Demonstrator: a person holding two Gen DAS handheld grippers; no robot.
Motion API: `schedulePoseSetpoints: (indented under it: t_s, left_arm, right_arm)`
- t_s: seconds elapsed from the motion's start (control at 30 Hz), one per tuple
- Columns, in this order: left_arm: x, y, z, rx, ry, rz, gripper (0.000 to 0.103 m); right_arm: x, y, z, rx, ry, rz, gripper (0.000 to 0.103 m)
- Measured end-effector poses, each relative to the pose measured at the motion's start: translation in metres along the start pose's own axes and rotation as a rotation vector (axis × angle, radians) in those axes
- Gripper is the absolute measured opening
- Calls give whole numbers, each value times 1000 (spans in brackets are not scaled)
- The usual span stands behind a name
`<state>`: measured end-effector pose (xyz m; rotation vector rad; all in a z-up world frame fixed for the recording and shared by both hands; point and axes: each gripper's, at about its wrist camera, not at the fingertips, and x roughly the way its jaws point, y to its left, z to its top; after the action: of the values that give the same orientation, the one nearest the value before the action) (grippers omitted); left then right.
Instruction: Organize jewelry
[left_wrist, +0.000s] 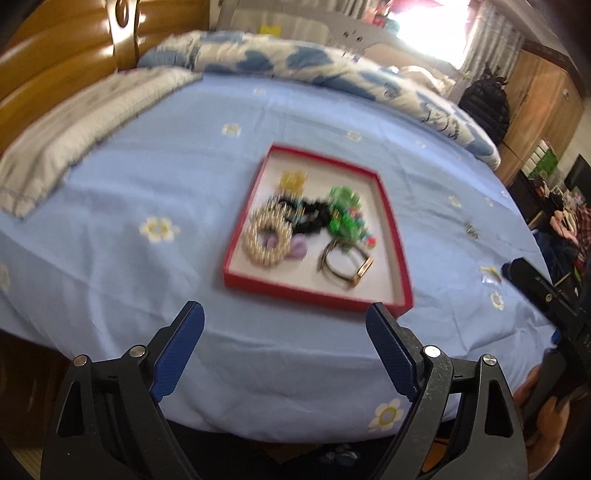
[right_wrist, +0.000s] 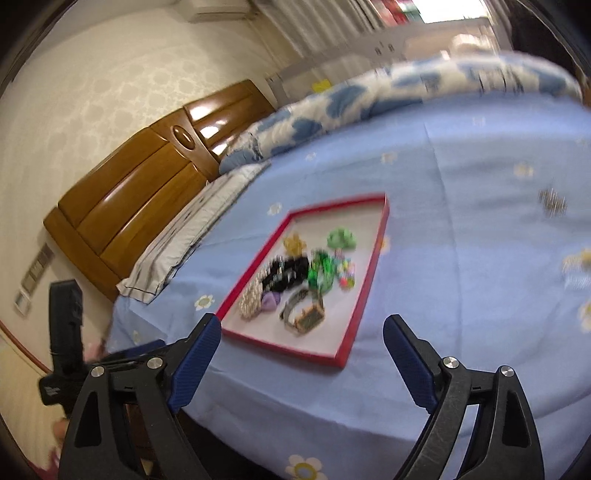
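A red-rimmed tray (left_wrist: 397, 254) (right_wrist: 364, 295) with a white floor lies on the blue bedsheet. It holds a pearl ring-shaped piece (left_wrist: 266, 238) (right_wrist: 250, 301), black beads (left_wrist: 312, 218) (right_wrist: 286, 271), green beads (left_wrist: 343, 212) (right_wrist: 320, 275), a yellow piece (left_wrist: 293, 180) (right_wrist: 294, 243), a purple piece (left_wrist: 298, 247) (right_wrist: 270, 301) and a watch (left_wrist: 345, 264) (right_wrist: 304, 315). My left gripper (left_wrist: 284, 317) is open and empty, just short of the tray's near edge. My right gripper (right_wrist: 301, 330) is open and empty at the tray's near corner. Both views are blurred.
A small sparkly item (left_wrist: 472, 229) (right_wrist: 552, 202) lies loose on the sheet right of the tray. A folded duvet (left_wrist: 332, 64) lies along the far side, a pillow (left_wrist: 70, 125) at left by the wooden headboard (right_wrist: 147, 184). The bed edge is just below both grippers.
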<state>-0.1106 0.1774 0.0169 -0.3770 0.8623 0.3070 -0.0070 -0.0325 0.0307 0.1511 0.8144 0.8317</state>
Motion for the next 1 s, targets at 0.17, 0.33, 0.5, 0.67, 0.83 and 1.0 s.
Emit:
schedulePoseSetpoints:
  t_s: [0.17,0.33,0.5,0.67,0.83,1.0]
  left_arm:
    - [-24,-8,14,53,-133,66,103]
    - [-13,-4,7,58,-151,136,103]
    - [6,-1,-12,55,-98,154,103]
    - [13,-5,-27,72,-92,185,103]
    - [7,-11,-32,99,-134,199,103]
    - [10,-13,-35,113,-131,209,103]
  right_arm:
    - [-30,30,25,-174,-92,-12,103]
    - [-23,28,19,-165,-75,-18,103]
    - [-17,14,-7,-114,-96,-88,103]
    - [-6,12,-25,-152,-73,-167,103]
    - [-2,16,-36,-183,-78,-197,103]
    - [7,18,-44,-195,-50,-193,103]
